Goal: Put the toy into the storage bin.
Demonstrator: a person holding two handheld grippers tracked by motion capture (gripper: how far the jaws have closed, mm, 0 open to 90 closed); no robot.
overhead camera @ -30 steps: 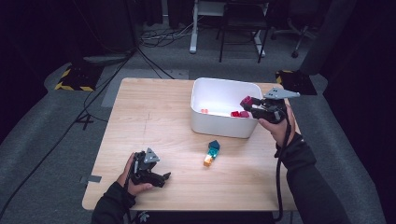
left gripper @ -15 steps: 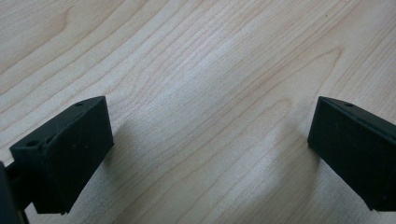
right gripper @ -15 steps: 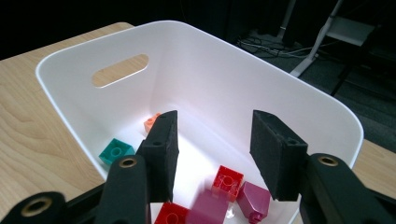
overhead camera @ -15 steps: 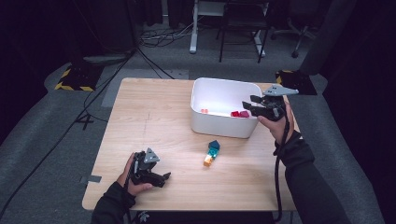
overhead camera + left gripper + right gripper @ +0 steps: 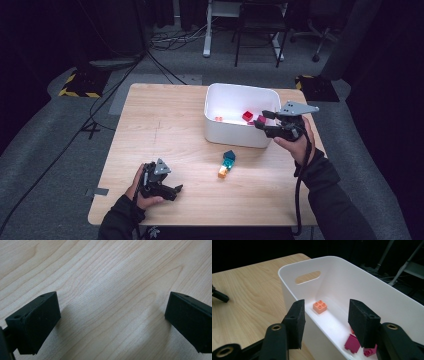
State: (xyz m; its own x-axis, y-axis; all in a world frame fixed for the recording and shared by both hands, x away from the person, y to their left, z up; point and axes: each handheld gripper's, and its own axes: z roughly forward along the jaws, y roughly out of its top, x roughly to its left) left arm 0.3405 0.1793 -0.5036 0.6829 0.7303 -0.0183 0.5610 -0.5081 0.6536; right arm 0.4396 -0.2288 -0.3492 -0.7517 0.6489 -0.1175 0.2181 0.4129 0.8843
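Observation:
A white bin (image 5: 235, 135) stands at the table's back right, with an orange brick (image 5: 218, 119), a red brick (image 5: 247, 116) and a magenta brick (image 5: 260, 120) inside. My right gripper (image 5: 263, 122) hangs over the bin's right end. Its jaws have just been opening and nothing is between them. In the right gripper view the gripper (image 5: 325, 320) looks along the bin (image 5: 294, 270) at the orange brick (image 5: 320, 306), with magenta pieces (image 5: 353, 343) on the floor below. My left gripper (image 5: 172, 190) rests open at the front left, with bare wood between its jaws in the left gripper view (image 5: 112, 320).
A teal brick (image 5: 229, 157) and a small orange brick (image 5: 222, 171) lie on the wooden table (image 5: 165, 130) just in front of the bin. Chairs, desk legs and cables stand on the floor beyond the table's far edge.
The right gripper held a magenta brick over the bin. Its jaws have since spread, the brick now lies in the bin, and the hand has drifted slightly right. The left gripper stayed put.

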